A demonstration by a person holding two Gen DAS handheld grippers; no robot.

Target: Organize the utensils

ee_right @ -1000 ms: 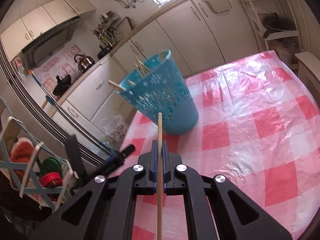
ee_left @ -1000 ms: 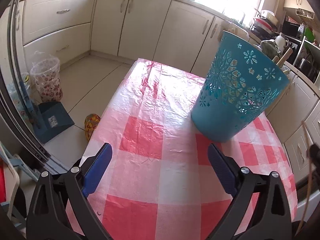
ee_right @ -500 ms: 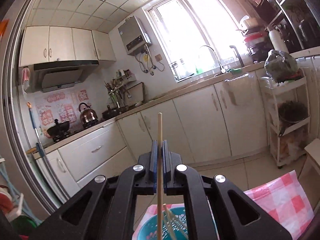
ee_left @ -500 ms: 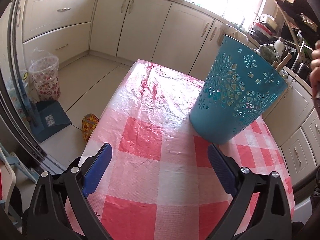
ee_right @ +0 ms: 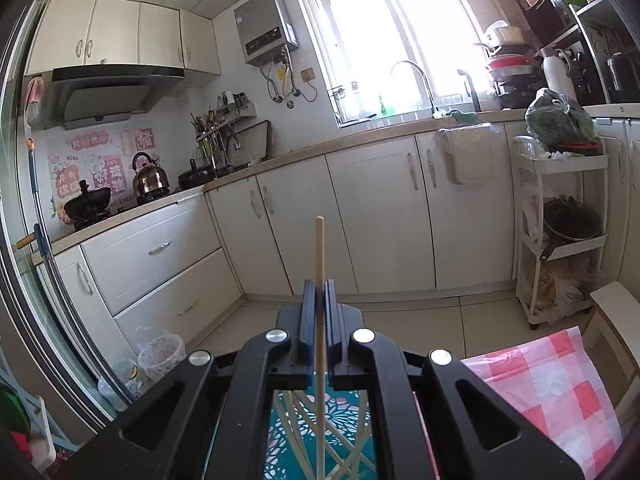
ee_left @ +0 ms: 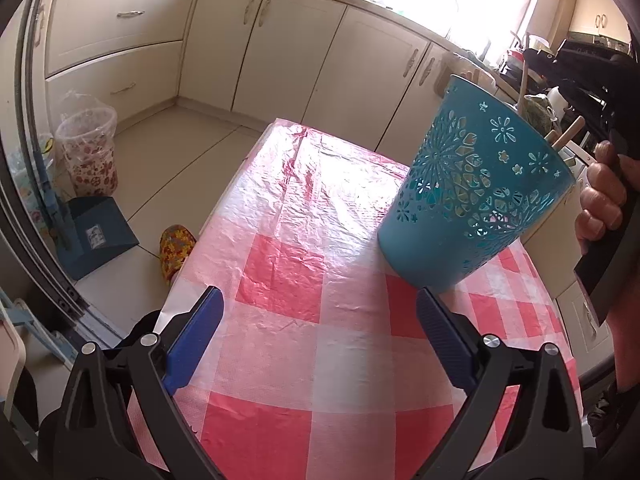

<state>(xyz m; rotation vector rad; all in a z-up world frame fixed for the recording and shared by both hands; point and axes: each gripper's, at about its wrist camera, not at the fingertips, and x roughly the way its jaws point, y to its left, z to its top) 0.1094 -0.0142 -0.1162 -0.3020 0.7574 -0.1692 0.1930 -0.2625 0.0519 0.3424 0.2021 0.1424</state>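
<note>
since a second ago the right tool (ee_right: pixel 319 312) has been lifted from worktop level to above the basket (ee_right: pixel 320 432), so that cabinets and window now fill its view and the basket's inside is seen at the bottom centre. its blue ribbed pads are shut tight on a thin, round wooden chopstick (ee_right: pixel 319 248), held upright. more pale sticks are crossed inside the basket. in the left view the left tool (ee_left: pixel 318 328) is held wide open and empty over the crinkled red-and-white checked plastic cloth of the worktop (ee_left: pixel 288 264); the teal perforated basket stands at right centre, a hand (ee_left: pixel 604 196) now seen beside it.
</note>
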